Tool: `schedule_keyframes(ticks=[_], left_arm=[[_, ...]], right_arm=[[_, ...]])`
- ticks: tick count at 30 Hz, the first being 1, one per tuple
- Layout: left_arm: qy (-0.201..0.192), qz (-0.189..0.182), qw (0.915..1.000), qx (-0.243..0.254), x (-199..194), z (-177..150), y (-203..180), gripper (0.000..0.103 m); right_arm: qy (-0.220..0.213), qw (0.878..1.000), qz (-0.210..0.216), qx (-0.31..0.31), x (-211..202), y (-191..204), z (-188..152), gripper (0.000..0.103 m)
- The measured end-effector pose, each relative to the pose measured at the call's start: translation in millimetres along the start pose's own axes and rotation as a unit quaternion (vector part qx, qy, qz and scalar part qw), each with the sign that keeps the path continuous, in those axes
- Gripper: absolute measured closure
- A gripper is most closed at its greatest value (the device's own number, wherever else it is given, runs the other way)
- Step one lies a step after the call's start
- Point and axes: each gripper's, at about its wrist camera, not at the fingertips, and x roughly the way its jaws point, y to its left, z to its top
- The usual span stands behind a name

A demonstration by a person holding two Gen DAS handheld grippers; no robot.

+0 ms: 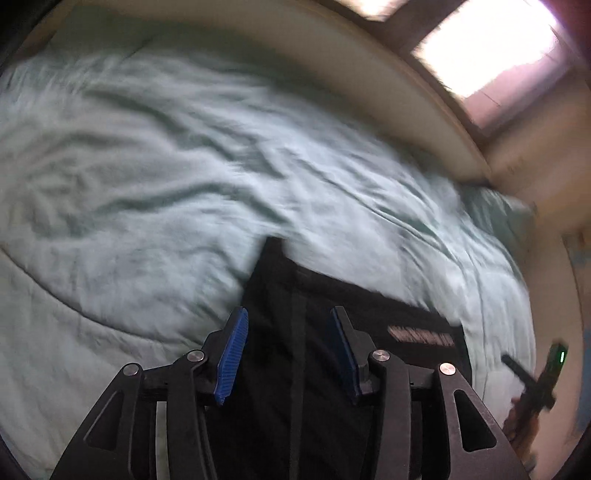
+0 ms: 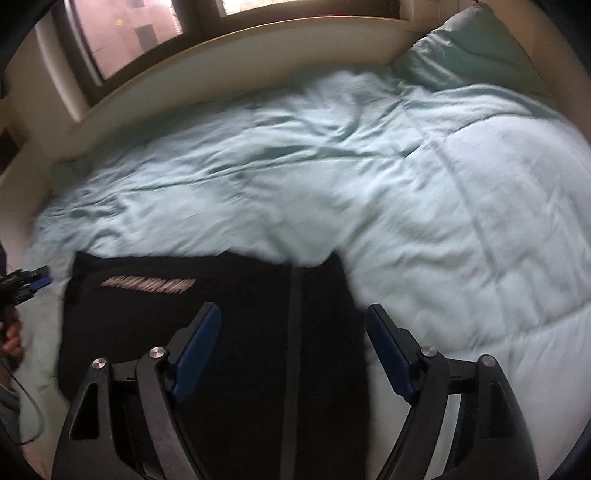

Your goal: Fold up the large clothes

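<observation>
- black garment (image 2: pixel 229 332) lies flat on the bed, on top of a pale mint comforter (image 2: pixel 424 206), near the edge closest to both cameras; it looks folded into a rough rectangle.
- grey stripe (image 2: pixel 295 332) runs down the cloth away from its far edge, and a pale printed strip (image 2: pixel 147 285) of lettering, too blurred to read, sits near one far corner.
- left hand-held gripper (image 1: pixel 290 354) hovers above the garment with its blue pads (image 1: pixel 232 354) parted and nothing between them: released, only the dark cloth showing below the gap.
- right hand-held gripper (image 2: pixel 291 354) also hangs over the garment, jaws spread wider, blue pads (image 2: pixel 388 354) clear of the fabric; released as well.
- in the right wrist view the left hand-held gripper appears at the left edge, beside the garment's corner, with part of a hand (image 2: pixel 13 338) below it.
- comforter is wrinkled and quilted, covering the whole bed.
- mint pillow (image 2: pixel 469 51) rests at the far right corner.
- cream bed frame (image 2: pixel 258 51) curves behind, with windows (image 2: pixel 122 33) beyond it.
</observation>
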Motion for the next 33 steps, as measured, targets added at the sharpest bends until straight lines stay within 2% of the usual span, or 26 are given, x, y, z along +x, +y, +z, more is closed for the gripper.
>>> schedule_keyframes(ticks=[2,4,7,9,11,13,14,16,20,22,24,26,28,30,31,33], left_arm=[[0.0,0.004,0.9992,0.039,-8,-24,-33,0.055],[0.014,-0.017,0.9964,0.082,-6,-61,-73,0.055],[0.057,-0.033,0.988,0.14,12,-106,-123,0.055],[0.085,-0.023,0.9807,0.174,31,-128,-142,0.055],[0.101,0.006,0.9797,0.173,58,-146,-145,0.056],[0.117,0.016,0.9816,0.151,84,-153,-134,0.056],[0.13,0.014,0.9822,0.135,95,-154,-126,0.056],[0.138,0.01,0.9841,0.112,105,-153,-120,0.056],[0.145,0.01,0.9802,0.135,90,-144,-133,0.056],[0.125,-0.015,0.9816,0.144,71,-132,-141,0.056],[0.087,-0.015,0.9852,0.148,52,-110,-147,0.056],[0.065,-0.007,0.9895,0.129,50,-87,-143,0.056],[0.066,0.01,0.9927,0.1,64,-69,-129,0.056],[0.095,0.055,0.9921,0.061,96,-59,-105,0.056],[0.109,0.063,0.9911,0.045,113,-59,-94,0.056],[0.12,0.06,0.99,0.044,132,-61,-86,0.056]], right_arm=[[0.012,0.999,0.034,-0.007,-3,26,-20,0.02],[0.026,0.998,0.044,-0.025,-1,56,-40,0.02],[0.056,0.996,0.045,-0.051,15,91,-64,0.02],[0.073,0.995,0.034,-0.061,29,104,-76,0.02],[0.089,0.993,0.021,-0.073,48,109,-87,0.02],[0.122,0.99,0.012,-0.065,75,106,-99,0.02],[0.141,0.988,0.014,-0.054,89,102,-104,0.02],[0.147,0.988,0.018,-0.04,102,96,-109,0.02],[0.148,0.988,0.025,-0.045,88,98,-100,0.024],[0.133,0.989,0.057,-0.026,70,93,-84,0.031],[0.102,0.992,0.076,-0.014,54,90,-64,0.031],[0.079,0.994,0.072,-0.022,52,92,-42,0.031],[0.068,0.996,0.047,-0.036,65,97,-26,0.031],[0.093,0.995,0.032,-0.025,98,94,-17,0.031],[0.113,0.993,0.033,-0.014,115,90,-16,0.031],[0.159,0.987,0.036,-0.003,151,83,-21,0.03]])
